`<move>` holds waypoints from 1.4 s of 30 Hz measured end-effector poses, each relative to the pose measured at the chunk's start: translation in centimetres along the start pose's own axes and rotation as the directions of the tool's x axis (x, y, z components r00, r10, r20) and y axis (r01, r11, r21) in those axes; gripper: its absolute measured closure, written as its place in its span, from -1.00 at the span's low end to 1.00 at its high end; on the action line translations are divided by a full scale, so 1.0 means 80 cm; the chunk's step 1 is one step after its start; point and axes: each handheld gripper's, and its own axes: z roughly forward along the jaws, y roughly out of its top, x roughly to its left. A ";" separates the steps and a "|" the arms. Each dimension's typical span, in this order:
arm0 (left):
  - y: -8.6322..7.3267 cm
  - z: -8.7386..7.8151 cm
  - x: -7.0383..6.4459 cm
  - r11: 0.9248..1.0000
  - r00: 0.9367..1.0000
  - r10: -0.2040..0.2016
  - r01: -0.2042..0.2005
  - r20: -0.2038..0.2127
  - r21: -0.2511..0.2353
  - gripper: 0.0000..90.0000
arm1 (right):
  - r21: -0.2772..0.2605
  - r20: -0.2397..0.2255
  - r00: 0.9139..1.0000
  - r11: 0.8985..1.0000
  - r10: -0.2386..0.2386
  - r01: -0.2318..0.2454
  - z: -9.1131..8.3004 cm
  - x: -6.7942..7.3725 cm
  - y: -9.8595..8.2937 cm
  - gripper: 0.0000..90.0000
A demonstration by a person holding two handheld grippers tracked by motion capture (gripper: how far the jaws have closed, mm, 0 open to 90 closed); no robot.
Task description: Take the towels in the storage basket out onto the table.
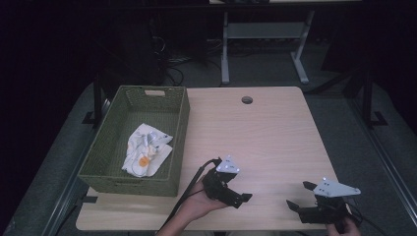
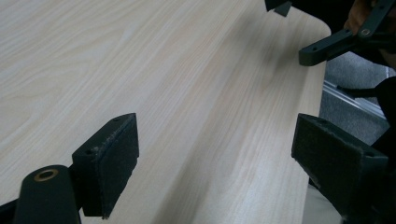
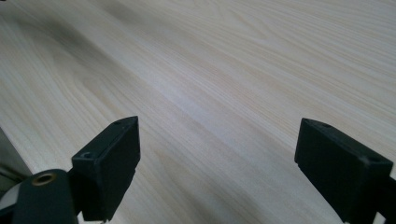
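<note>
My left gripper (image 1: 237, 194) hovers low over the front middle of the light wood table (image 1: 265, 132), held by a hand. Its jaws stand wide apart in the left gripper view (image 2: 215, 149), with only bare tabletop between them. My right gripper (image 1: 299, 194) is at the table's front right corner, also open, and in the right gripper view (image 3: 217, 163) nothing lies between its jaws. The right gripper's black jaw (image 2: 327, 44) shows at the top right of the left gripper view.
A green woven basket (image 1: 182, 132) stands on the table's left side with a crumpled white cloth (image 1: 146, 150) marked with an orange spot inside. A round cable hole (image 1: 247, 100) is near the table's far edge. Desk legs and cables stand beyond on the dark floor.
</note>
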 end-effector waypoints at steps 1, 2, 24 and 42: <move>0.000 0.001 0.000 1.000 1.000 -0.007 0.007 0.000 -0.005 -0.67 | -0.002 0.000 1.000 1.000 -0.001 0.001 -0.001 0.000 0.000 -0.69; 0.003 0.002 0.002 1.000 1.000 -0.010 0.010 0.006 -0.012 -0.67 | -0.003 0.002 1.000 1.000 -0.003 0.003 -0.001 -0.001 -0.001 -0.69; 0.045 -0.033 0.020 1.000 0.999 0.030 -0.030 -0.017 0.001 -0.67 | -0.004 -0.003 1.000 1.000 -0.006 0.006 -0.002 -0.001 0.000 -0.69; 0.058 -0.077 0.047 0.997 0.998 0.029 -0.026 0.047 -0.070 -0.66 | 0.005 -0.004 1.000 1.000 -0.002 0.002 0.001 0.000 0.000 -0.69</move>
